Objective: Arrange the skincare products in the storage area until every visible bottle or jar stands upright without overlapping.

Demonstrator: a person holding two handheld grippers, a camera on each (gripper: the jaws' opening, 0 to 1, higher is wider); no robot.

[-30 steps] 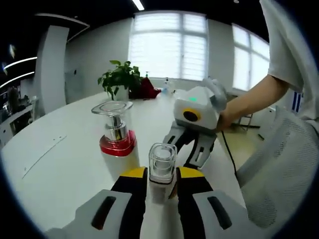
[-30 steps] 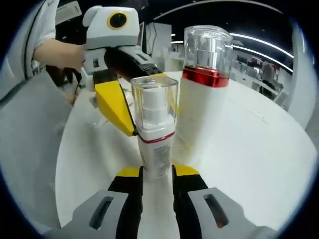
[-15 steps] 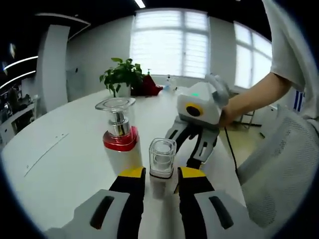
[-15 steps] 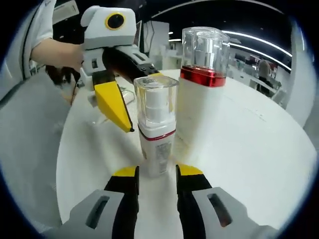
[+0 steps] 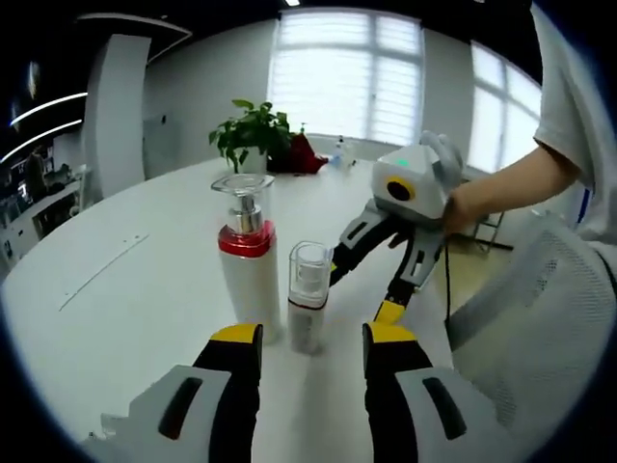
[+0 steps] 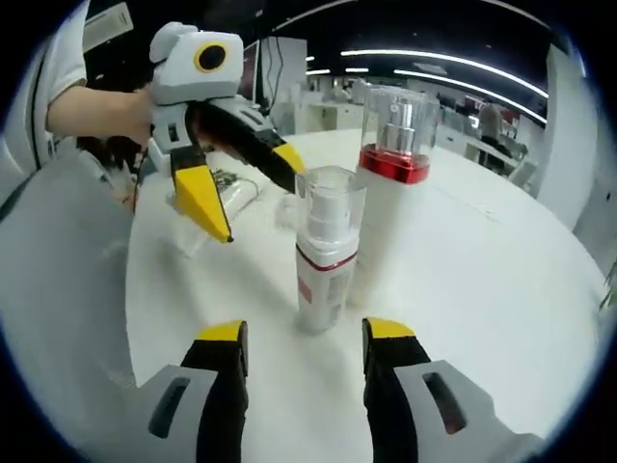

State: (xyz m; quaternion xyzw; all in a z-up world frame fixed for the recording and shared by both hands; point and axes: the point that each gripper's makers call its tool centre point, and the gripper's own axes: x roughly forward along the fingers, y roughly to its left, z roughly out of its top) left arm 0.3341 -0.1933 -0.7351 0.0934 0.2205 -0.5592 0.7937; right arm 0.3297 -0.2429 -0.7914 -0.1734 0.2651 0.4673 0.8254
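Observation:
A small white spray bottle (image 5: 308, 307) with a clear cap stands upright on the white table (image 5: 125, 289). Right beside it stands a taller white pump bottle (image 5: 246, 265) with a red collar and a clear cap. My left gripper (image 5: 310, 342) is open, a little short of the small bottle, touching nothing. My right gripper (image 5: 366, 289) hangs open on the bottle's far side. From the right gripper view, the small bottle (image 6: 327, 258) stands just beyond my open right gripper (image 6: 304, 338), with the tall bottle (image 6: 390, 207) behind it. The left gripper (image 6: 260, 198) hovers open at upper left.
A potted plant (image 5: 253, 145) and a red item (image 5: 301, 159) sit at the table's far side. A mesh chair (image 5: 540, 318) and the person's arm (image 5: 501, 188) are on the right. Some clear packaging (image 6: 231, 193) lies on the table (image 6: 482, 280) under the left gripper.
Both grippers, whose jaws stood close around the small bottle, have spread wider and drawn back from it. The bottle stays upright beside the tall one.

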